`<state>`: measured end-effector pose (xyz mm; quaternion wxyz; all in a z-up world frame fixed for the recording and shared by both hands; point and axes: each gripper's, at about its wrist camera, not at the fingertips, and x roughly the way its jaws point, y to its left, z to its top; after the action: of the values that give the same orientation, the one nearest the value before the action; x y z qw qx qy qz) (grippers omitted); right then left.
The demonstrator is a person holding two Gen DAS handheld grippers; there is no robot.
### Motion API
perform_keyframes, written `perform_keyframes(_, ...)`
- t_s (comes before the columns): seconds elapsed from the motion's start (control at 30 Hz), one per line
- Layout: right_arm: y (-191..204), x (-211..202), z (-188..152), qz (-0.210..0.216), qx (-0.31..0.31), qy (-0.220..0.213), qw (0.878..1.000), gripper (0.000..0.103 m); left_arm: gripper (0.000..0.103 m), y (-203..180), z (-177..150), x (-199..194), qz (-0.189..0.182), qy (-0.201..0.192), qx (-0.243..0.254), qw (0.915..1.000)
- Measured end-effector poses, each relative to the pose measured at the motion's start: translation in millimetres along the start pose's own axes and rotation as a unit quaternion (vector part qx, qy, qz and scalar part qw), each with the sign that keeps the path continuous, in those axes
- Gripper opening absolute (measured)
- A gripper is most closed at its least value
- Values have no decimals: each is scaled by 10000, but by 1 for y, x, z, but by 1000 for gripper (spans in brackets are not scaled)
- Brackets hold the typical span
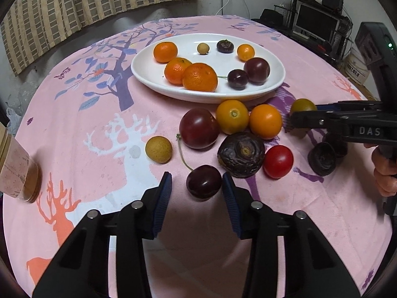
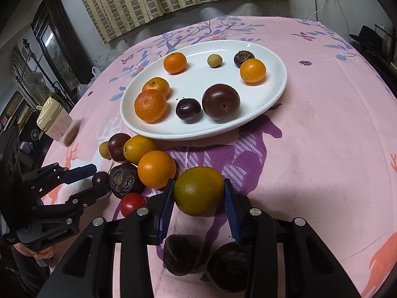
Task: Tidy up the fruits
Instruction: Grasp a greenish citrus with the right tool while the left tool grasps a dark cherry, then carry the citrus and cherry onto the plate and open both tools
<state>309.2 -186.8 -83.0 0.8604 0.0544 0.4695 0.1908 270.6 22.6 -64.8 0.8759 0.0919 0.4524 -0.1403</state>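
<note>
From the left wrist, your left claw stood around a dark cherry on the pink surface. The right pad just met the fruit, but a gap showed at the left pad, so the claw had not yet clamped it. Just beyond the cherry lay a cluster: a tan longan, a dark plum, two kumquats, a wrinkled passion fruit and a red tomato. Farther off sat the white plate, holding three mandarins, a plum, a cherry and smaller fruits. At the right edge your right claw reached in level, with a greenish-orange fruit showing behind its tip.

From the right wrist, your right claw was clenched on that greenish-orange fruit, both blue pads pressed to its sides, near the purple deer print. Two dark wrinkled fruits lay on the surface under the claw's body. At the left, your left claw straddled the cherry, beside the passion fruit. The plate lay farther away, and a lidded jar stood at the far left.
</note>
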Motion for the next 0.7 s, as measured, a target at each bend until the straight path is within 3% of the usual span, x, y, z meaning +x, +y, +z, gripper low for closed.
perform_keyframes(0.1,0,-1,0,-27,-19,-11,10000,40,29,-2,0,4,-38,48,36,10000)
perform_keyframes(0.4,2,1,-1,-59,-127,-22,9999,39,29,1,-8,-4,-76,-74,-52,9999)
perform_keyframes(0.57,13,-13,0,521,-345,-314,9976,39,29,12,-13,-30,-460,-539,-350,9969)
perform_keyframes(0.7,14,-27,16,615,-289,-844,9941,39,29,19,21,-44,-684,-1033,-663,9901)
